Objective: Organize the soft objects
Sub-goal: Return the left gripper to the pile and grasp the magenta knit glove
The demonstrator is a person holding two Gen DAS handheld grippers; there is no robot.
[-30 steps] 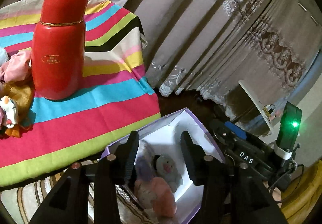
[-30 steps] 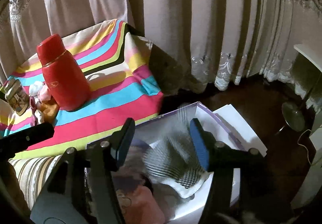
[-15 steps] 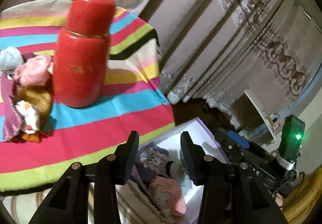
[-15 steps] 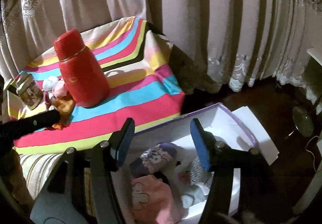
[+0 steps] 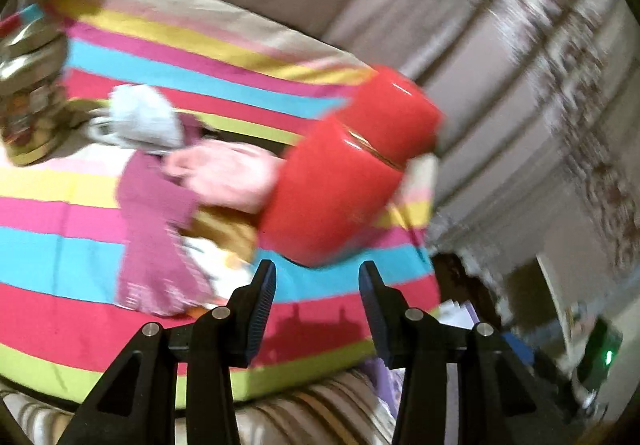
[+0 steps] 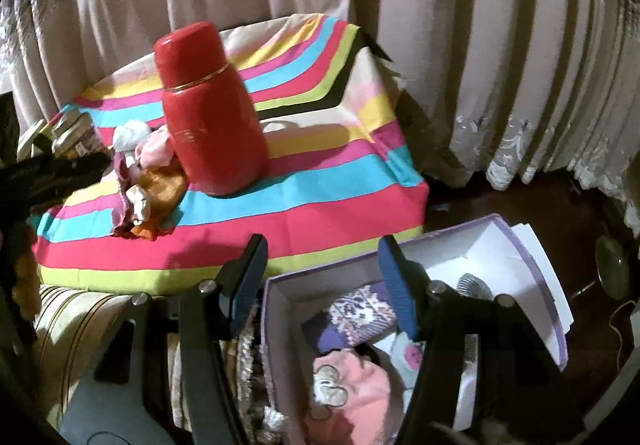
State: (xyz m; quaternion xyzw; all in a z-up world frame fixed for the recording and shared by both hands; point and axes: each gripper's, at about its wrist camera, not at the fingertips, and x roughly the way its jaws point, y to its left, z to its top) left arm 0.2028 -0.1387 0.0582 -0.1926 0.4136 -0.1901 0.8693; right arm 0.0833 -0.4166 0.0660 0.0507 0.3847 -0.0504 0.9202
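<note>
A pile of soft items lies on the striped cloth: a purple piece, a pink one, a pale blue one and an orange one. The pile also shows in the right wrist view. My left gripper is open and empty, just in front of the pile and blurred by motion. My right gripper is open and empty above the near edge of a white box that holds a pink item, a patterned purple one and a checked one.
A red thermos stands on the cloth right beside the pile. A tin sits at the cloth's far left. Curtains hang behind. The box sits low, to the right of the table.
My left gripper has swung left from over the box to the pile on the cloth. My right gripper has let the checked item drop into the box and drawn back a little.
</note>
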